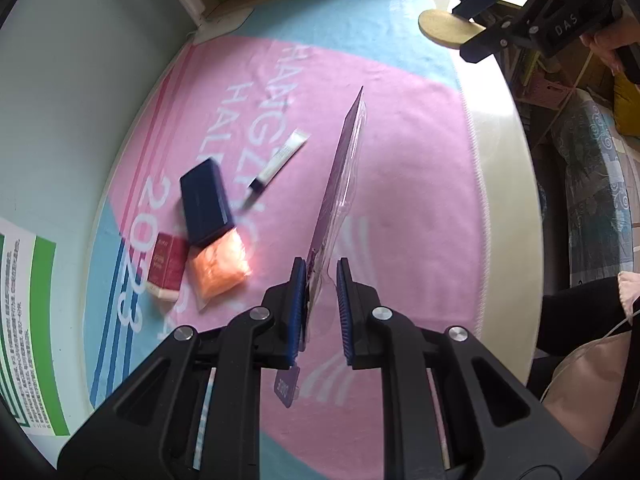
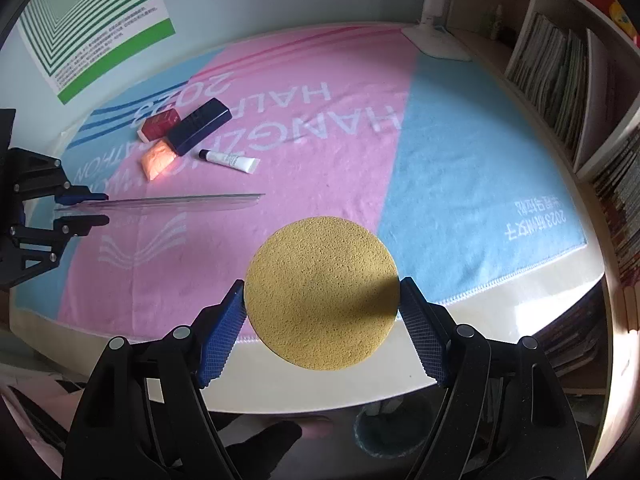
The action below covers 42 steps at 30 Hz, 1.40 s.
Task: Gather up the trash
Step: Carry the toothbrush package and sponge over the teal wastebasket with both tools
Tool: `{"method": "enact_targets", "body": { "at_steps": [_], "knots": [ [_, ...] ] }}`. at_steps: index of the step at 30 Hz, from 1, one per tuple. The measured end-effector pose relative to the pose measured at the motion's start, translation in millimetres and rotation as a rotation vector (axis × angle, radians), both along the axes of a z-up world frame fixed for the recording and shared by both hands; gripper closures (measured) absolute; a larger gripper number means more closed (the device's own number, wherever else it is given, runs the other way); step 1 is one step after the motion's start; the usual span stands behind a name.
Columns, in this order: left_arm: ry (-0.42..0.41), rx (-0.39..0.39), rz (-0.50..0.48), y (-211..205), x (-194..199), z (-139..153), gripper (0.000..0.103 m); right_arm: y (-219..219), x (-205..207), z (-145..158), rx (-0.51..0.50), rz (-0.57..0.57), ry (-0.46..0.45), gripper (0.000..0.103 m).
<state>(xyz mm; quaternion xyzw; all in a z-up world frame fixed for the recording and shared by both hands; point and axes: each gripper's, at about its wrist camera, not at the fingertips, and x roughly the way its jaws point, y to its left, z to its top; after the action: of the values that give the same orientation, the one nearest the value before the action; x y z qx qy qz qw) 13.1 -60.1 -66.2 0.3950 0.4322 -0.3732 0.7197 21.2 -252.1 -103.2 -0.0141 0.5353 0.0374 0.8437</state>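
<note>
Left tool (image 1: 322,304) first: it's pressed together on a flat clear plastic package (image 1: 340,184), held edge-on by its bottom end, the rest sticking far out over the pink-and-blue towel (image 1: 400,180). That's a thin, slick bite with a long lever beyond it, so to my eye a quick swing could twist the sheet out of the pads.

Still on the towel, toward the bench's far left corner: a navy box (image 2: 199,125), a red box (image 2: 159,123), an orange packet (image 2: 157,159) and a small white tube (image 2: 231,159), all clustered well apart from both tools.

Right tool (image 2: 322,312) now: spread wide but pinching a round yellow sponge (image 2: 322,292) by its rim, over the bench's near edge (image 2: 500,320). Soft sponge, edge grip: it could buckle and pop free. What looks like a bin (image 2: 394,426) sits on the floor below.
</note>
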Motion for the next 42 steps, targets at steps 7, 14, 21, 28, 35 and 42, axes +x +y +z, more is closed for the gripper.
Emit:
{"method": "enact_targets", "body": {
  "at_steps": [7, 14, 21, 28, 35, 42],
  "knots": [
    [-0.004, -0.015, -0.059, -50, -35, 9, 0.089, -39, -47, 5, 0.005, -0.048, -0.016, 0.027],
    [0.008, 0.007, -0.161, -110, -73, 4, 0.089, -92, -110, 1, 0.023, -0.162, -0.017, 0.027],
    [0.019, 0.029, -0.286, -171, -116, -4, 0.089, -143, -183, -13, 0.049, -0.297, 0.006, 0.027],
    [0.059, 0.066, -0.395, -228, -158, -27, 0.089, -181, -253, -36, 0.098, -0.434, 0.040, 0.027],
    [0.113, 0.122, -0.503, -277, -196, -56, 0.089, -205, -306, -63, 0.154, -0.541, 0.073, 0.027],
    [0.155, 0.201, -0.561, -314, -227, -94, 0.089, -219, -334, -93, 0.221, -0.599, 0.117, 0.027]
  ]
}}
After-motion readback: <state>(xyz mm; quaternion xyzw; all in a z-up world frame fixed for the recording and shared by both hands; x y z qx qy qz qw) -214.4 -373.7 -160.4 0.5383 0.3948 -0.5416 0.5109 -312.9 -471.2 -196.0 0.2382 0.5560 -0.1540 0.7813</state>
